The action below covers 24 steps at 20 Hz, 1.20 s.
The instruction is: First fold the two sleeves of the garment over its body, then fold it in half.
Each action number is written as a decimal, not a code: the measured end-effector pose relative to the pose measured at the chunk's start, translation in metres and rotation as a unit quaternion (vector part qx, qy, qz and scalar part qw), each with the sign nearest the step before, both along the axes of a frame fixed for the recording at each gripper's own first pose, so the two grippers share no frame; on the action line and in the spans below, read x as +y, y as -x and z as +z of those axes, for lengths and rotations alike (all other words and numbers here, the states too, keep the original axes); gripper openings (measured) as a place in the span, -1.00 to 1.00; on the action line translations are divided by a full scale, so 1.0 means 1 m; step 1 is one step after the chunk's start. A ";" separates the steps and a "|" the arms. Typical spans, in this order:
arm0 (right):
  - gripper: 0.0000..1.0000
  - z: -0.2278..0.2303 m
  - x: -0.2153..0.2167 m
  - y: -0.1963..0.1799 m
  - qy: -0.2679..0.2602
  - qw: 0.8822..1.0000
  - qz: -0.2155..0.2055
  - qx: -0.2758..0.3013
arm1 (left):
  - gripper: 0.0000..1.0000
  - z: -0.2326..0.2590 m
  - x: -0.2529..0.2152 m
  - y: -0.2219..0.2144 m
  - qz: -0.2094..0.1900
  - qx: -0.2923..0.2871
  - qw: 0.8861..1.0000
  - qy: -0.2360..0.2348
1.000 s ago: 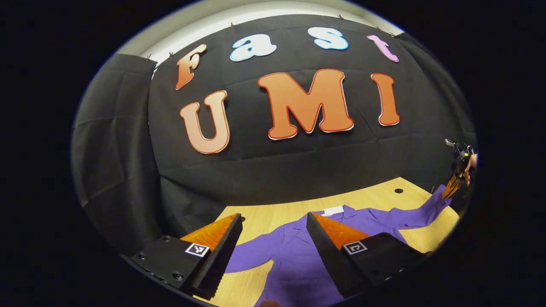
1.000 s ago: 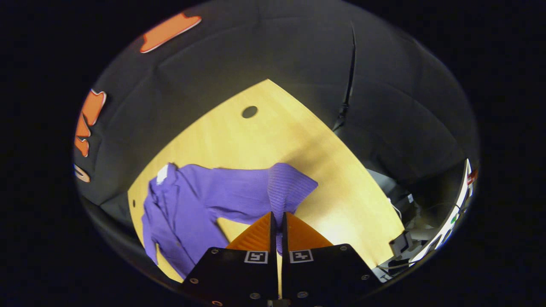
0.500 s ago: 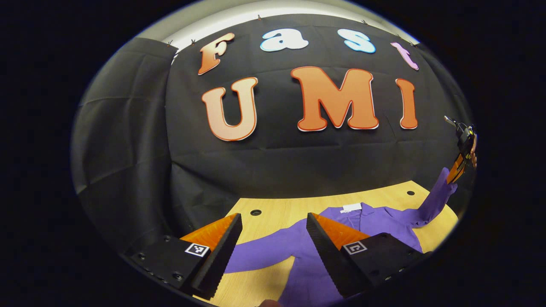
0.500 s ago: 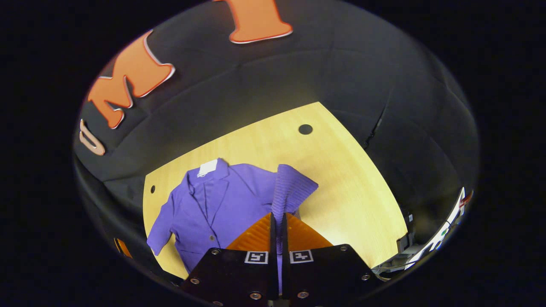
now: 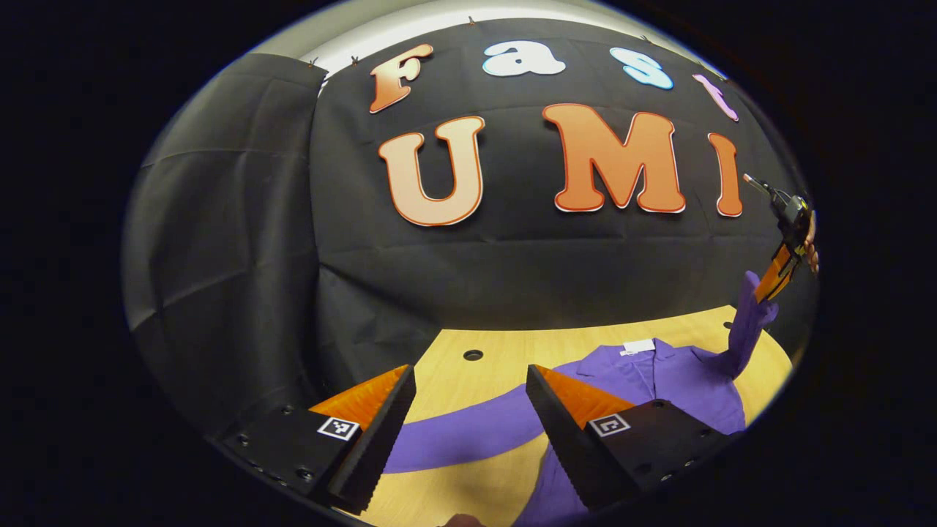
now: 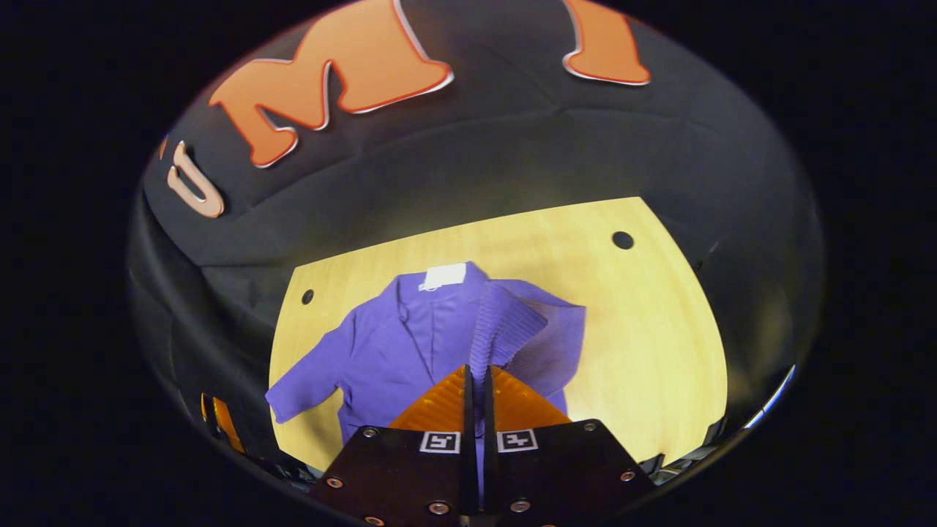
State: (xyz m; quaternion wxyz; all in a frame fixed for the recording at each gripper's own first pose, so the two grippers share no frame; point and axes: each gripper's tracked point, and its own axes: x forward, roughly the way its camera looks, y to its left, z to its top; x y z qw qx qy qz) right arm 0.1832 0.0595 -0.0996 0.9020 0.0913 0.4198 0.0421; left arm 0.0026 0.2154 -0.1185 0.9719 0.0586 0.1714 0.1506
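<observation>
Left tool (image 5: pixel 468 410): ours, nearest in the left gripper view, its fingers spread wide and holding nothing; it hovers above the near edge of the bench.
Left sleeve (image 5: pixel 468 433): we see it lying flat and stretched out on the bench beyond the spread fingers, not yet folded.
Right tool (image 6: pixel 476 380): its fingers are closed tight on the ribbed cuff (image 6: pixel 505 322) of the right sleeve, which rises out of the grip; in the left gripper view we see this tool (image 5: pixel 770 287) held high at the far right with the sleeve hanging from it.
Purple long-sleeved knit garment with a collar and a white neck label (image 6: pixel 410 344): it lies face up in the middle of the bench, collar toward the wall, body spread flat.
Light wooden bench with round cable holes (image 6: pixel 644 329): bare around the garment.
Black cloth wall (image 5: pixel 241 241): behind the bench.
Done: we judge nothing is finished; the first sleeve fold is in hand, the cuff lifted and above the body's right side.
Left: we reckon the cuff must be laid on the chest and let go, then the left sleeve folded across, then the half fold.
</observation>
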 end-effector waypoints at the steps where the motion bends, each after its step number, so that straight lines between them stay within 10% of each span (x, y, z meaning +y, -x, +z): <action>1: -0.92 -0.003 0.017 -0.005 -0.001 1.000 0.009 0.001 | 0.95 0.000 0.008 0.002 0.004 0.000 1.000 -0.003; 12: -0.93 -0.051 0.161 -0.025 -0.024 0.996 0.089 0.023 | 0.94 0.008 0.090 0.033 0.060 0.006 0.998 -0.034; 24: -0.75 -0.072 0.222 -0.023 -0.059 0.992 0.115 0.008 | 0.95 0.005 0.134 0.040 0.095 0.023 0.994 -0.047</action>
